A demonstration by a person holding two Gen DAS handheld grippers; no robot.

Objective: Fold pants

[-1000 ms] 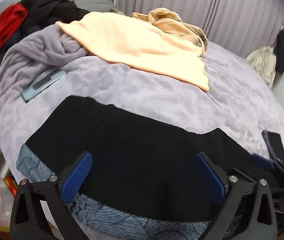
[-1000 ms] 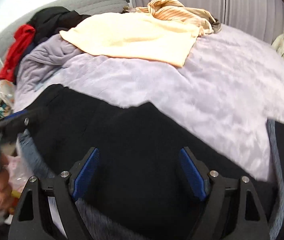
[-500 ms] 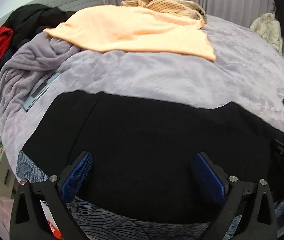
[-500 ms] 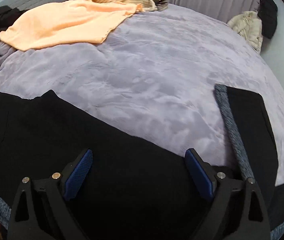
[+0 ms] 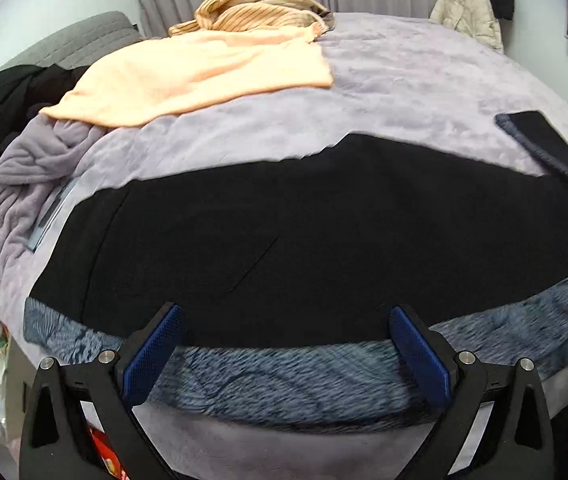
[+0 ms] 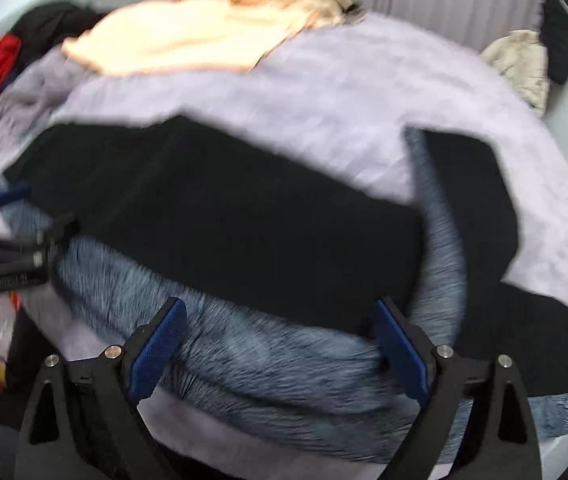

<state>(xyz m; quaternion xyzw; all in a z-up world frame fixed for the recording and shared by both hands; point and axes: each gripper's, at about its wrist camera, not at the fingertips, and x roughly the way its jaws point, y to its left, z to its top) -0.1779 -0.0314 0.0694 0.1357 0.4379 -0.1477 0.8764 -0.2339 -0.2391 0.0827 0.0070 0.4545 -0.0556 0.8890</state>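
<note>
- Left wrist view: the black pants (image 5: 324, 240) lie spread across the near part of the bed (image 5: 424, 92), on its lilac blanket, with their fuzzy blue-grey lining showing as a band along the near edge. One leg end is turned up at the far right, lining outward.
- The left tool (image 5: 284, 348) hangs just above that near edge with its blue pads wide apart and nothing between them, so it is released. It points forward and slightly down over the cloth.
- Judging by this, the pants are laid out and partly doubled over, and the step in hand looks like lining up for the next fold. The next move would call for lowering the pads onto the near edge, pinching both layers, then carrying them across.
- A peach cloth (image 5: 204, 76) and a striped tan garment (image 5: 252, 12) lie on the far side of the bed, well apart from the pants.
- Right wrist view: the picture is smeared by motion. The right tool (image 6: 280, 344) is likewise released, pads spread, empty, poised over the lining band of the pants (image 6: 244, 216).
- The left tool (image 6: 8, 268) shows at the left edge beside the pants; this view does not show its pads clearly.
- The folded-back leg lies at the right, still needing to be squared.
</note>
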